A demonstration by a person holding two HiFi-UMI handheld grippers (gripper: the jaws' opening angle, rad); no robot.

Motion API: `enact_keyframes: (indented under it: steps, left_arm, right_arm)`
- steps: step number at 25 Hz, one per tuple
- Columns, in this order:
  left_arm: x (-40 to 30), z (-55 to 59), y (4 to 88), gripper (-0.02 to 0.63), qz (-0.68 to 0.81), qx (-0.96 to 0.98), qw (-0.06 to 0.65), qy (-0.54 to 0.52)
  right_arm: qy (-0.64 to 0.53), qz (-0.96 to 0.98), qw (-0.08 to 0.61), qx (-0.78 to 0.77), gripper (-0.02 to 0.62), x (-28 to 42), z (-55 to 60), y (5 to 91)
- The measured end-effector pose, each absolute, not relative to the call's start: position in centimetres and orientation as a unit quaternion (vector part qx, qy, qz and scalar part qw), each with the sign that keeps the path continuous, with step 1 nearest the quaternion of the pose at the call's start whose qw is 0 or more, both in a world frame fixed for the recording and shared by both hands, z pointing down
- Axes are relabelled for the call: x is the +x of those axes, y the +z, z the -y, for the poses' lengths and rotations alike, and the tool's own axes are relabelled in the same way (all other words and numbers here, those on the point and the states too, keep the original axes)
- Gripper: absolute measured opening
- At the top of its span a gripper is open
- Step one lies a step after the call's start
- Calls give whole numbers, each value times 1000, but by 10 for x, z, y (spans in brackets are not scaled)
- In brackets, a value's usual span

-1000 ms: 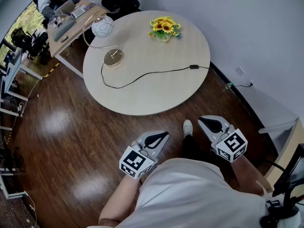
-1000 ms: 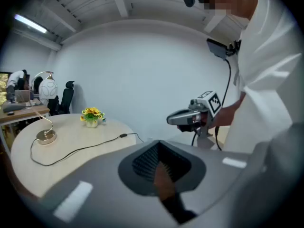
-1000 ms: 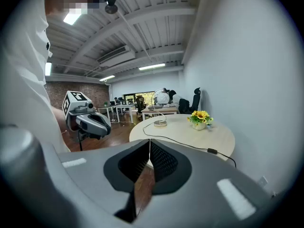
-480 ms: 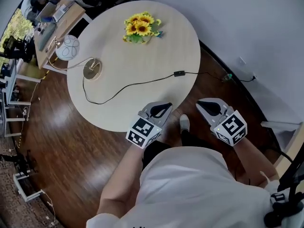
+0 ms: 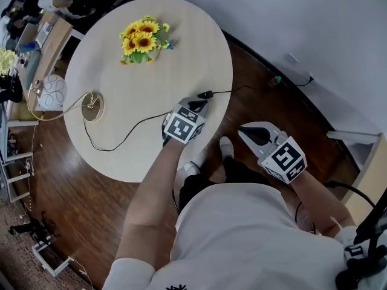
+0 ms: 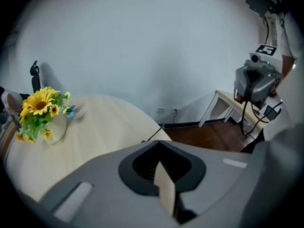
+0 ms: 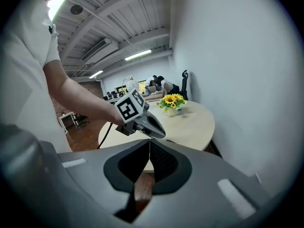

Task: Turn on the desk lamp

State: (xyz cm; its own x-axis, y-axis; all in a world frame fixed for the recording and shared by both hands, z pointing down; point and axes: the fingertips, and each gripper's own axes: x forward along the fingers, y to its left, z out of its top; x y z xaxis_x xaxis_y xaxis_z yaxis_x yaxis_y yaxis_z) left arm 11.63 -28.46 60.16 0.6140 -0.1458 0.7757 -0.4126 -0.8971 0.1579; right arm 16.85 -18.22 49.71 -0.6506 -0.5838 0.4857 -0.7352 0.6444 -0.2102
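Left gripper [image 5: 198, 105] has moved forward over the table [image 5: 181, 47].

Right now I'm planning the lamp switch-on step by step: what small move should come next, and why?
Probably ease the left gripper slightly forward and down onto the small black switch on the lamp cord. Its shut tip hovers just short of it, while the desk lamp itself stands far across the table.

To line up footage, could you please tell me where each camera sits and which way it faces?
Head view: on the head, steeply down at the round table; shows torso, left gripper, right gripper.
Left gripper view: along its shut jaws, across table to wall.
Right gripper view: toward table; shows left forearm.
All share sunflowers.
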Motion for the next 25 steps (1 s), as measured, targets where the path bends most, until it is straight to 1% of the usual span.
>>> enact_keyframes:
  steps: [6,10,25]
  left_arm:
    - [119,317,637,17,153,861,143,463]
    - [117,325,649,17,148,851,148,482]
    - [125,322,677,18,105,821,117,548]
  right_arm:
    - [223,877,193,380,5,186,181,516]
    - [235,872,190,384,5,196,184,523]
    - [252,864,186,394,5,209,199,531]
